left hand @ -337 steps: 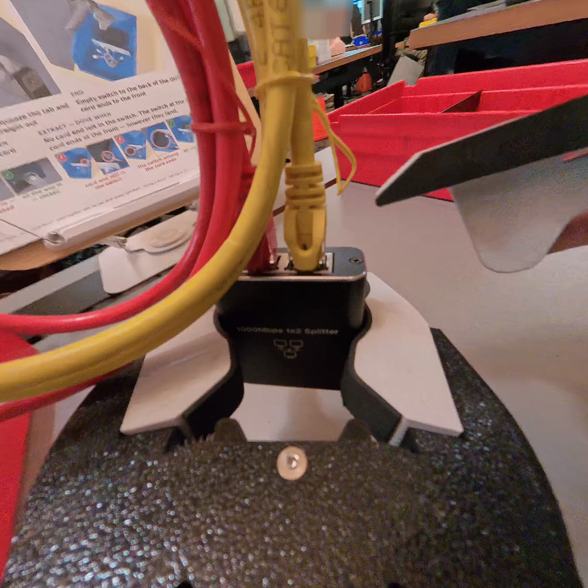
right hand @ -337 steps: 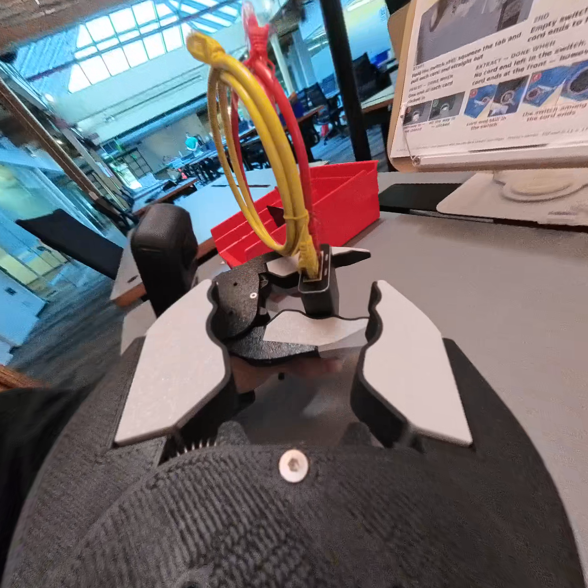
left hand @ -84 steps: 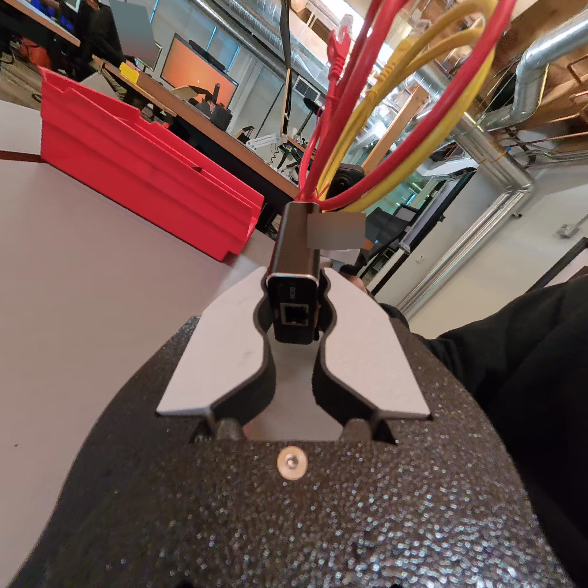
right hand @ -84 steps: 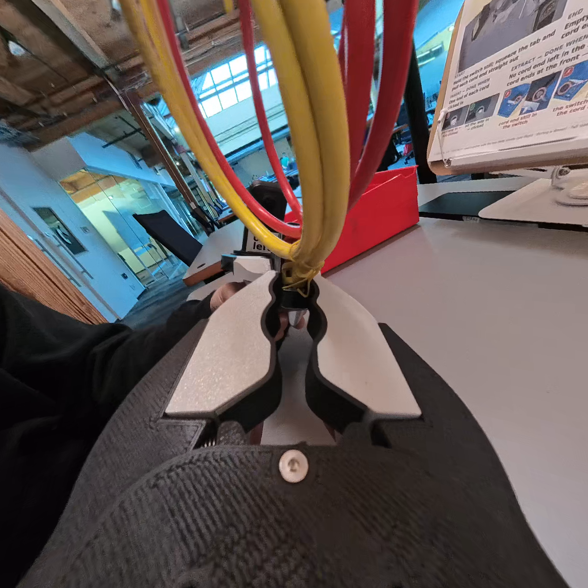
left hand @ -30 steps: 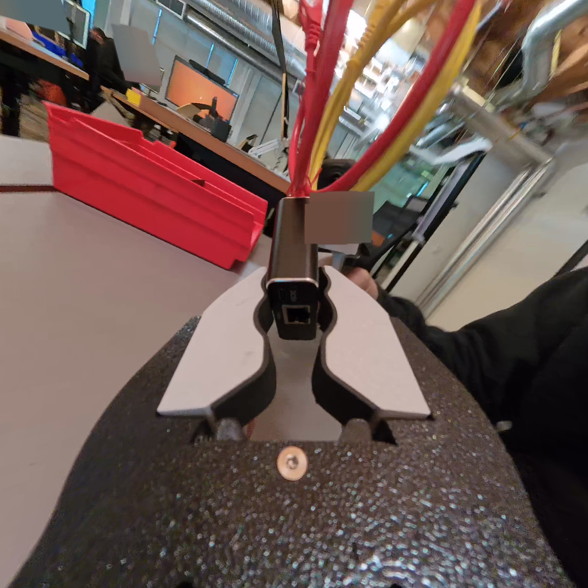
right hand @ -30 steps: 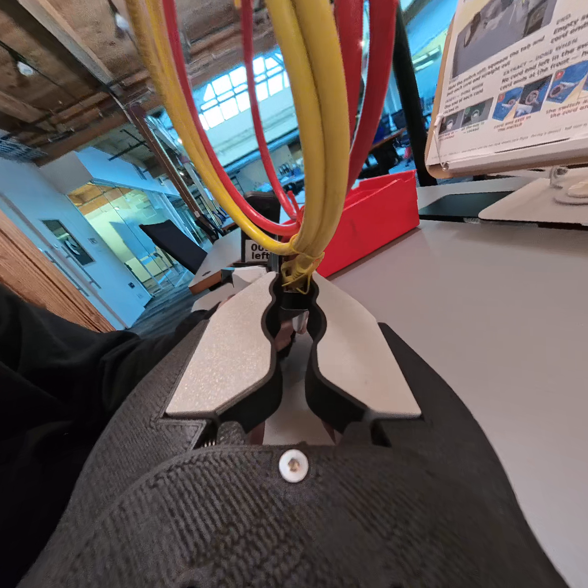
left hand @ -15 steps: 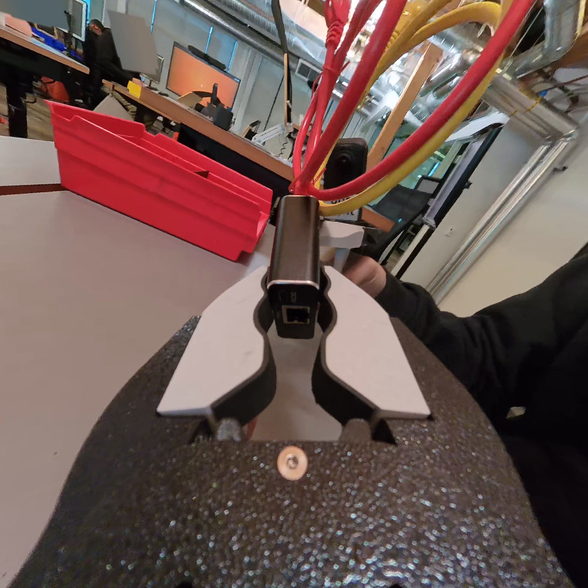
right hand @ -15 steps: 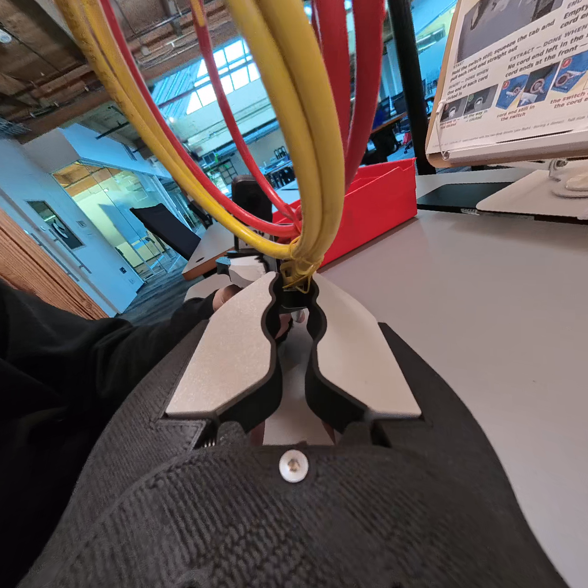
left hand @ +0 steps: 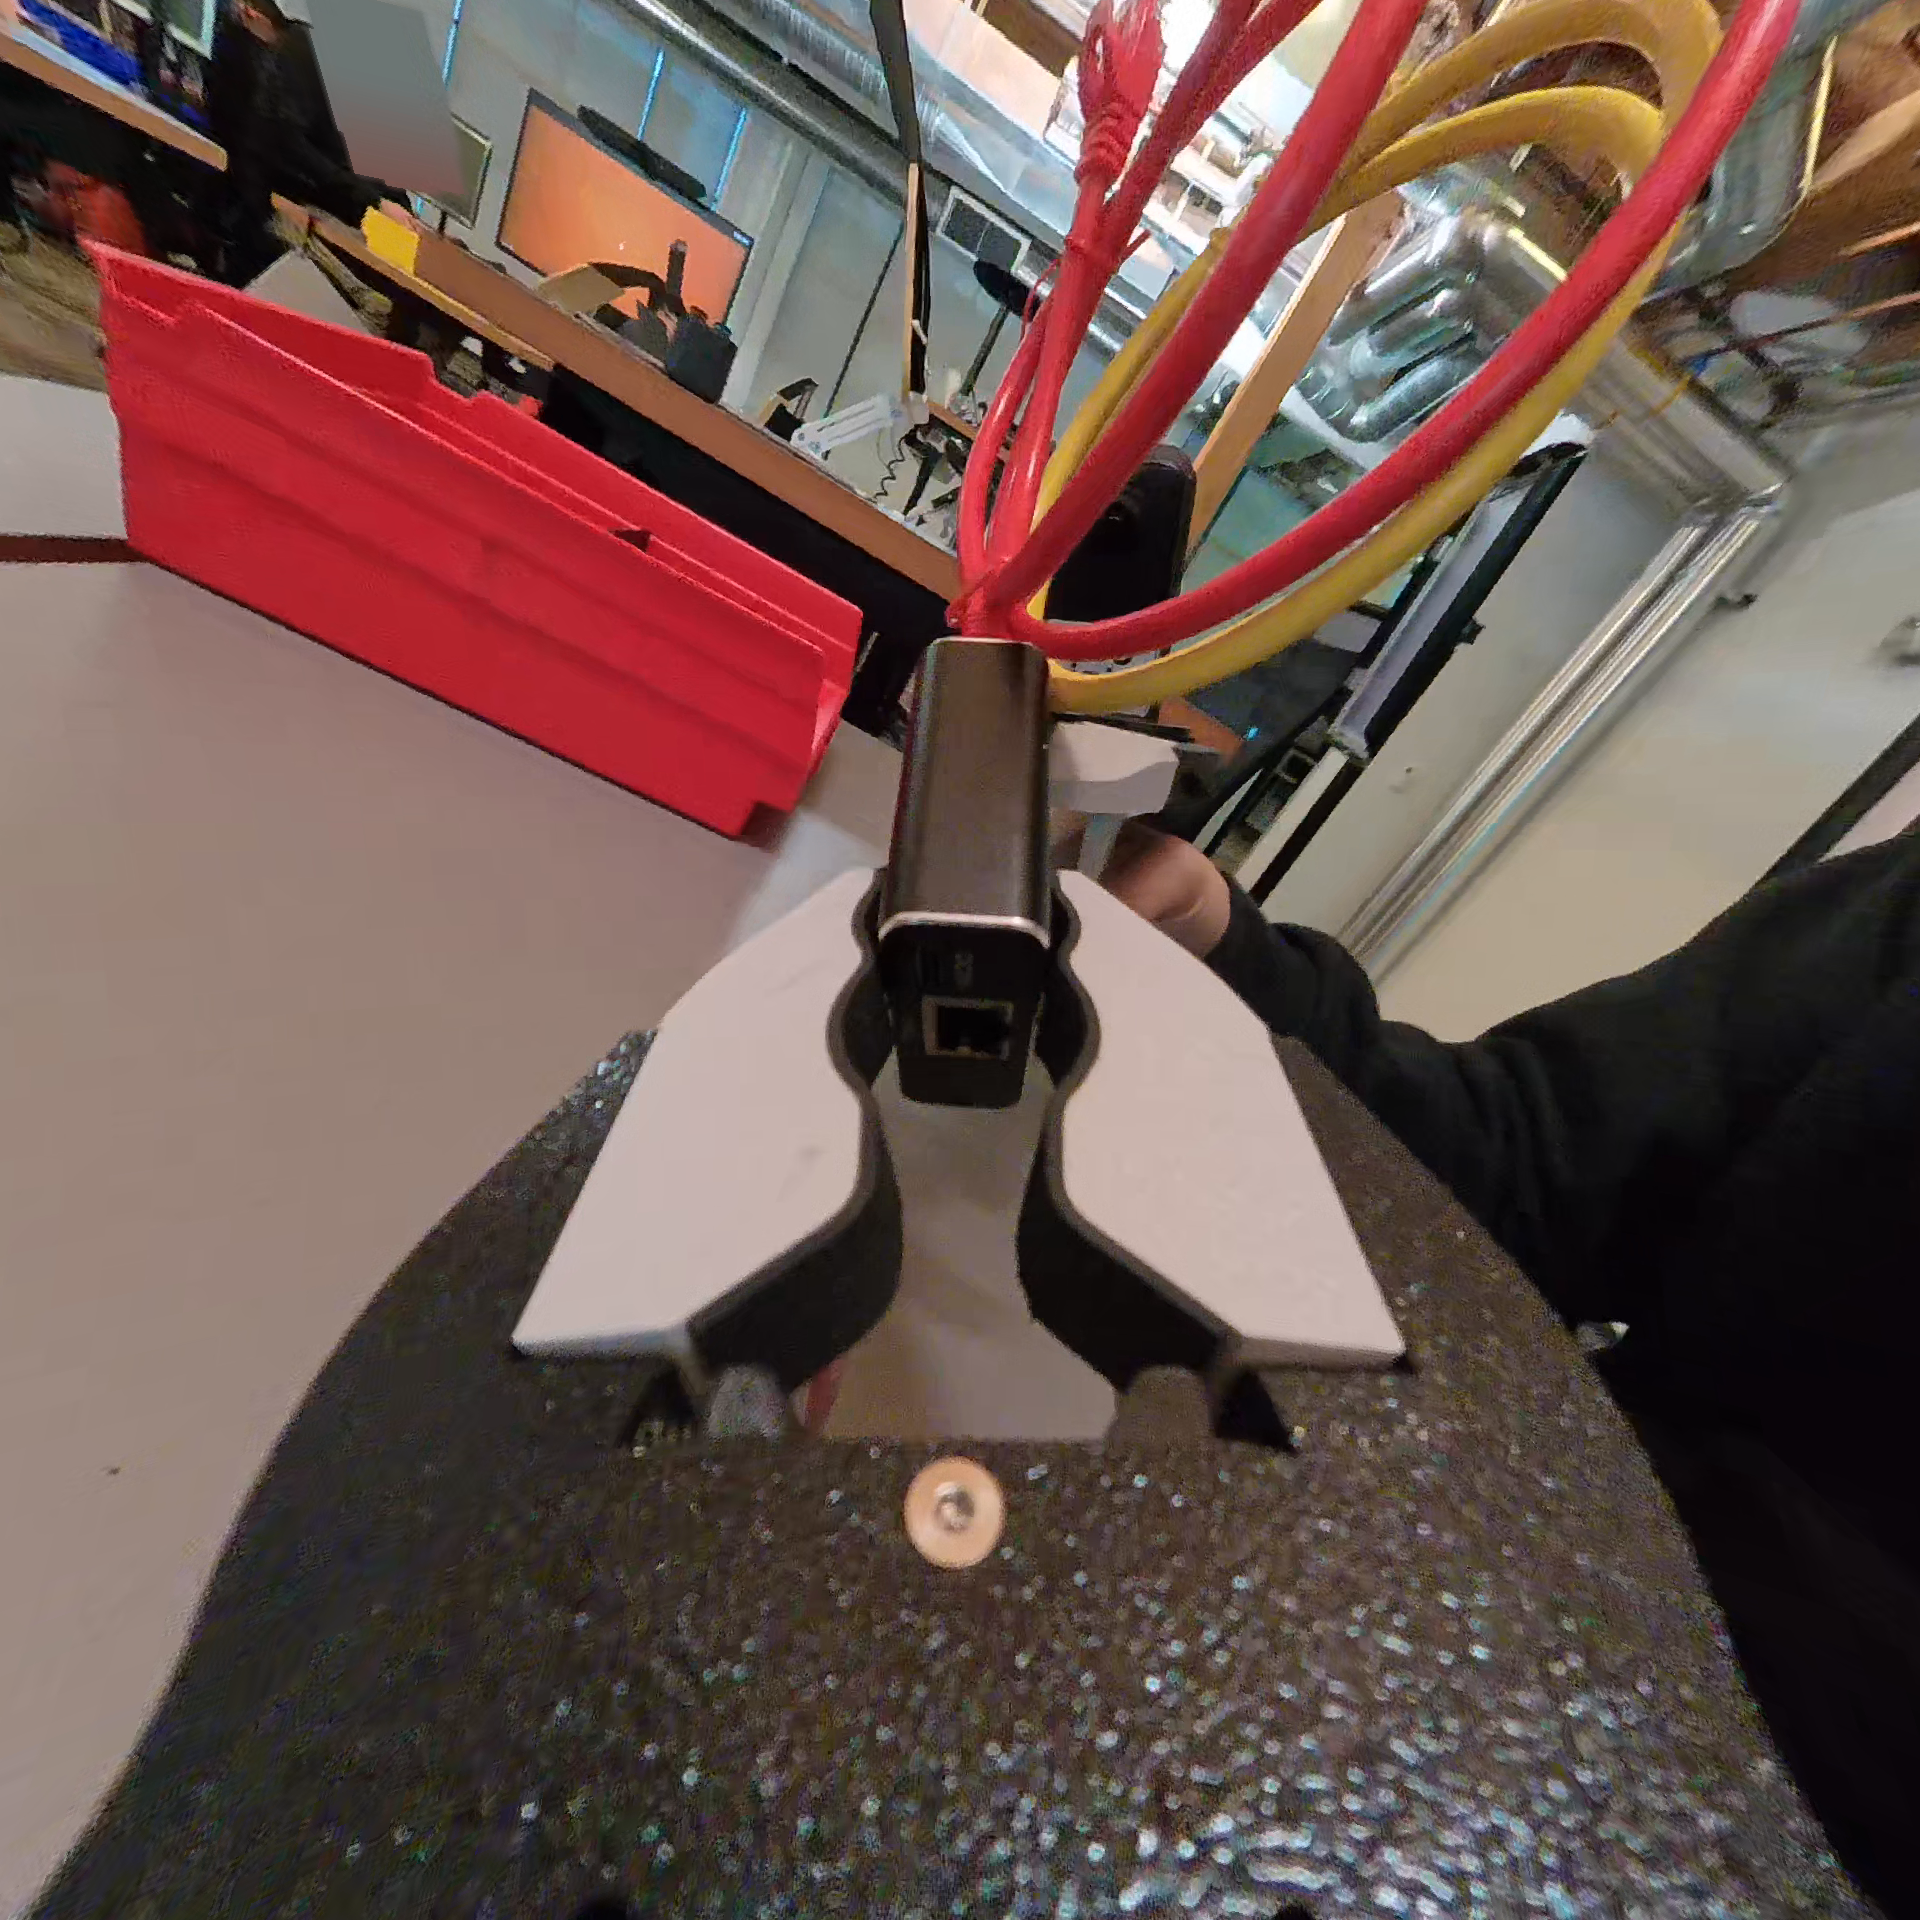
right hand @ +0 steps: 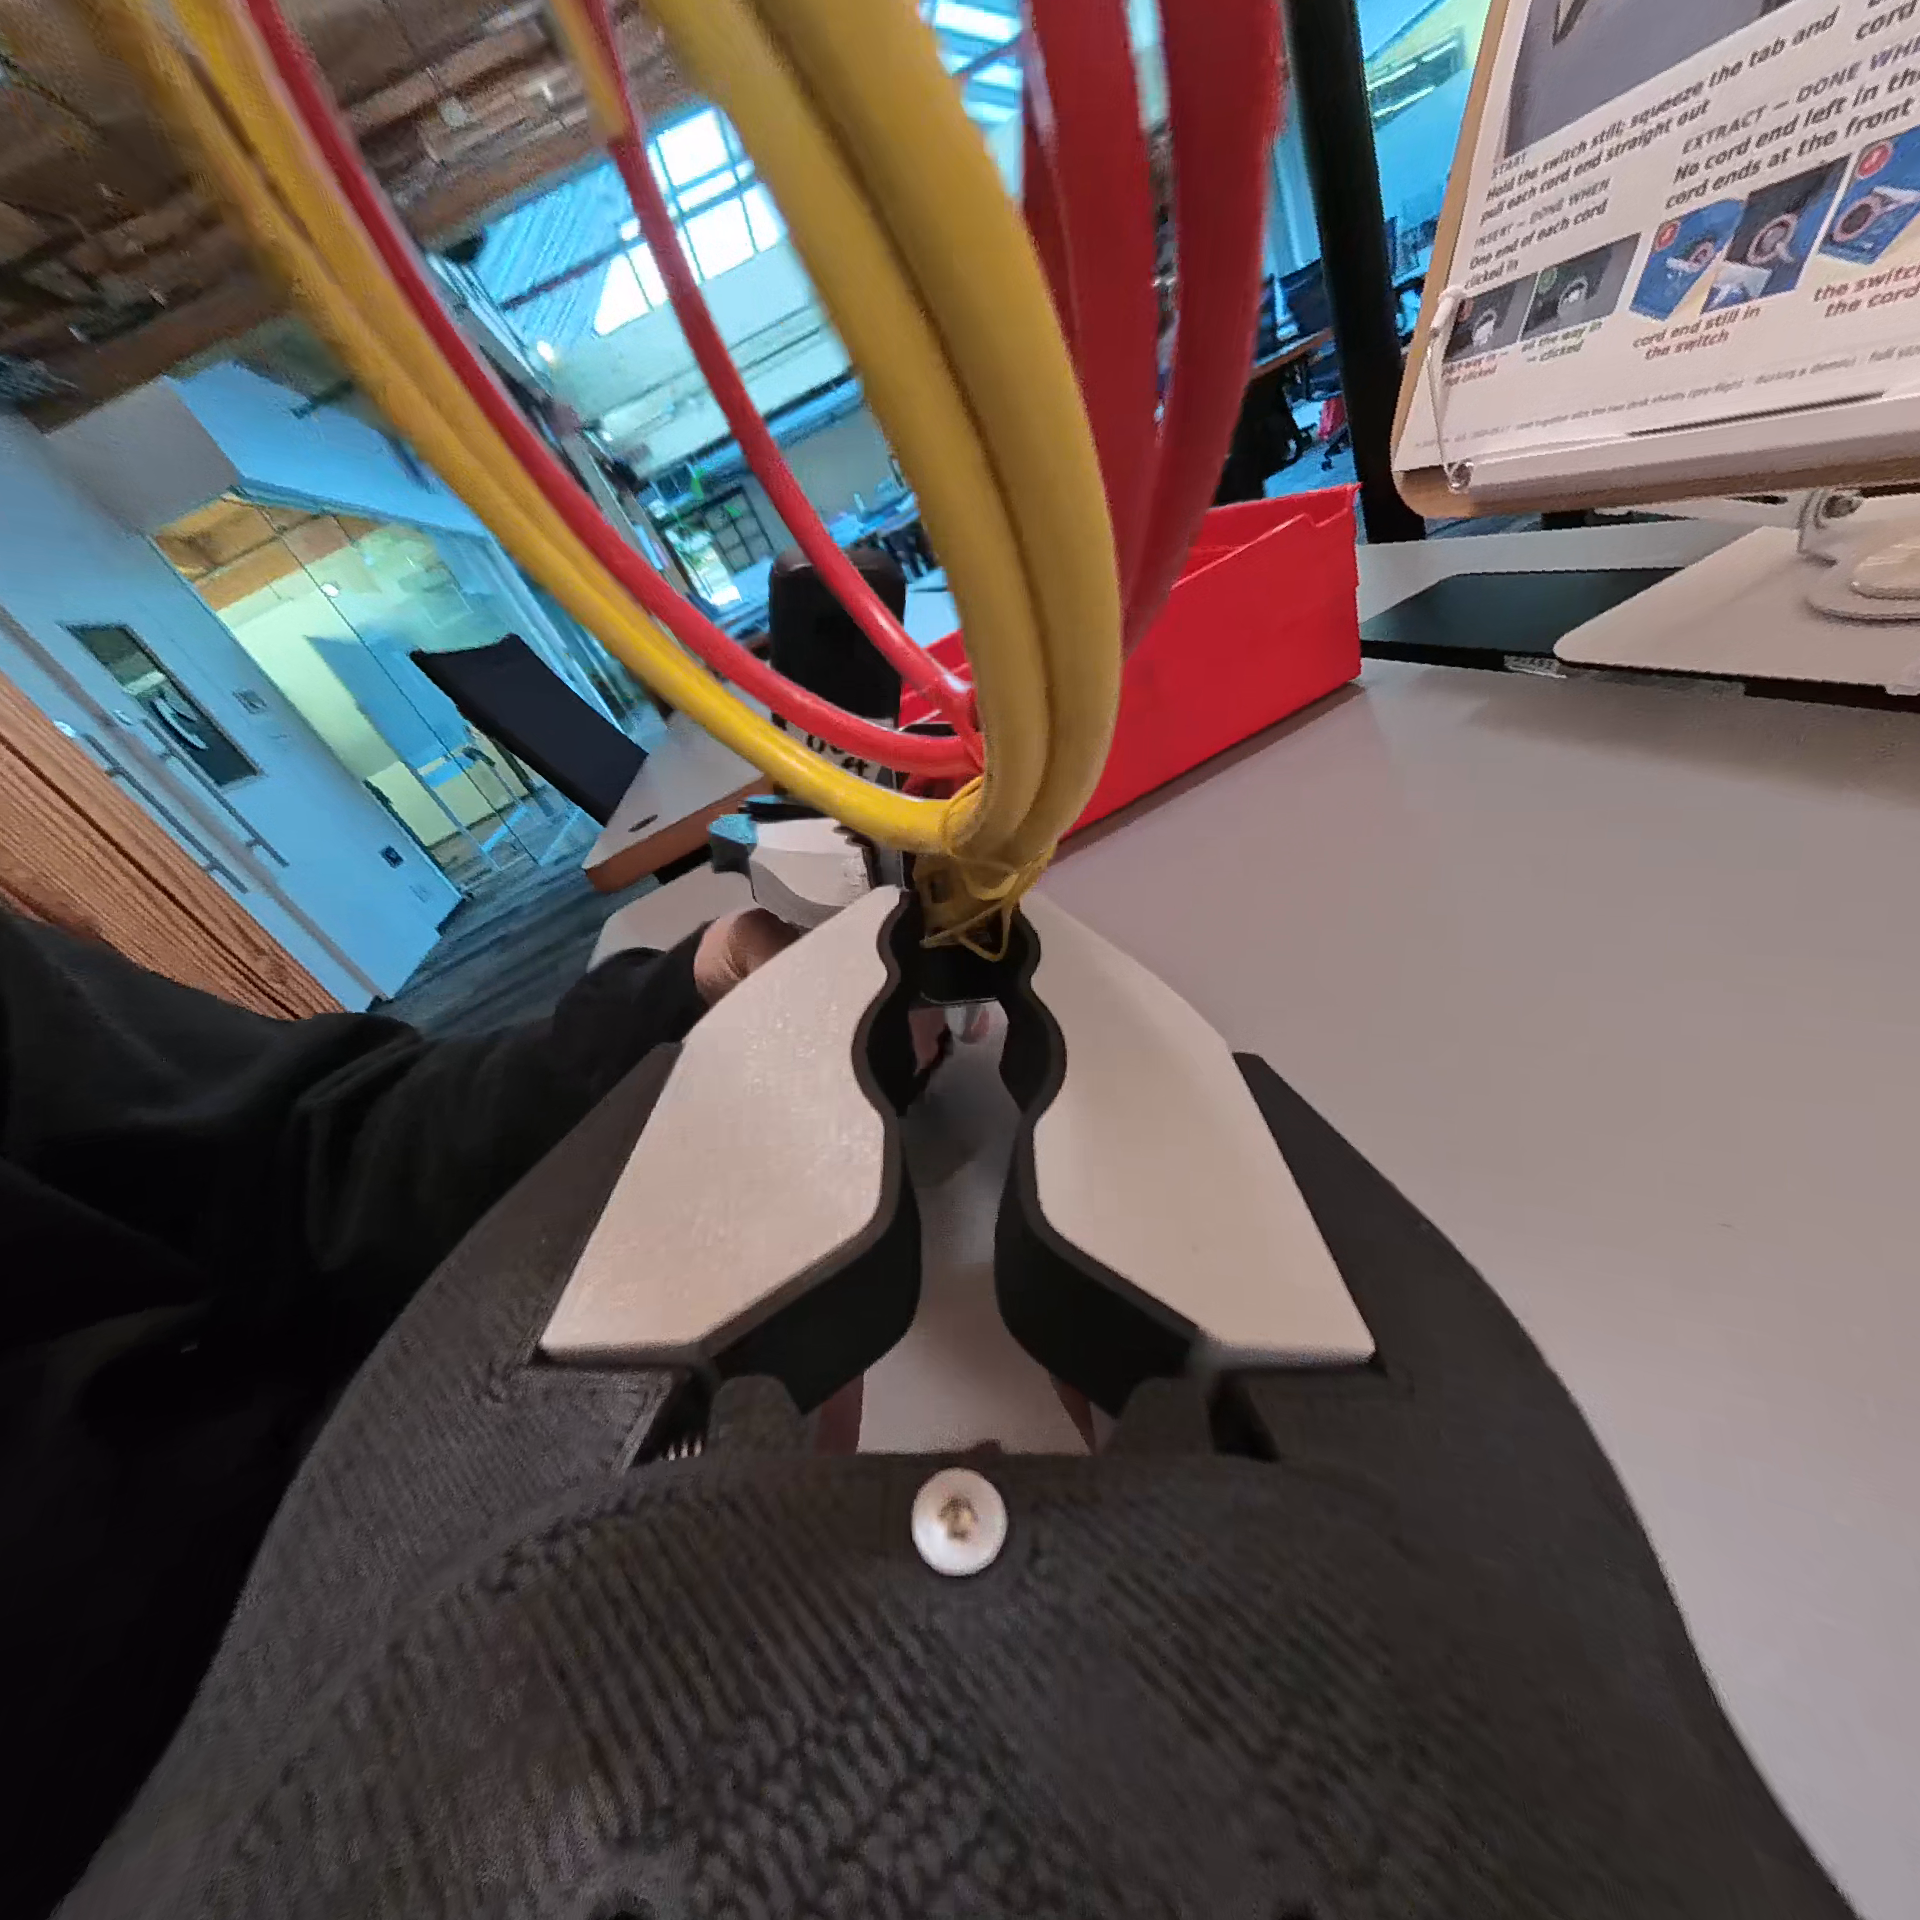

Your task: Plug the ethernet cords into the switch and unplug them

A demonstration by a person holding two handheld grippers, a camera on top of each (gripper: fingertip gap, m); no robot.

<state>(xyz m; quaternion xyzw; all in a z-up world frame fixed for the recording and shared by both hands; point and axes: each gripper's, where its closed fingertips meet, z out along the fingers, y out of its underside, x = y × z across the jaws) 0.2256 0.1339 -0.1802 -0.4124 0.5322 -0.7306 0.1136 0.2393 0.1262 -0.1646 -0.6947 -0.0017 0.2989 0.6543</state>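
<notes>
My left gripper (left hand: 961, 935) is shut on a dark metal switch (left hand: 971, 790), held end-on with an empty port facing the camera. Red cords (left hand: 1226, 281) and yellow cords (left hand: 1455, 499) rise from its far end in loops. In the right wrist view my right gripper (right hand: 961, 935) is shut on a yellow plug (right hand: 977, 899) at the switch's dark end. Yellow cords (right hand: 935, 364) and red cords (right hand: 1195, 312) arch overhead. One finger of the right gripper (left hand: 1112, 774) shows just beyond the switch. The left gripper (right hand: 800, 873) shows beyond the plug.
A red bin (left hand: 436, 561) stands at the back of the grey table (left hand: 260, 987); it also shows in the right wrist view (right hand: 1247, 623). An instruction sheet on a stand (right hand: 1683, 239) is at the right. A person's black sleeve (left hand: 1662, 1143) is close by. My two grippers' fingertips are within a few centimetres of each other.
The switch and cords have tilted, and the cord loops have swung to the right in the left wrist view. The right gripper's finger now shows beside the switch. Both grips are unchanged.
</notes>
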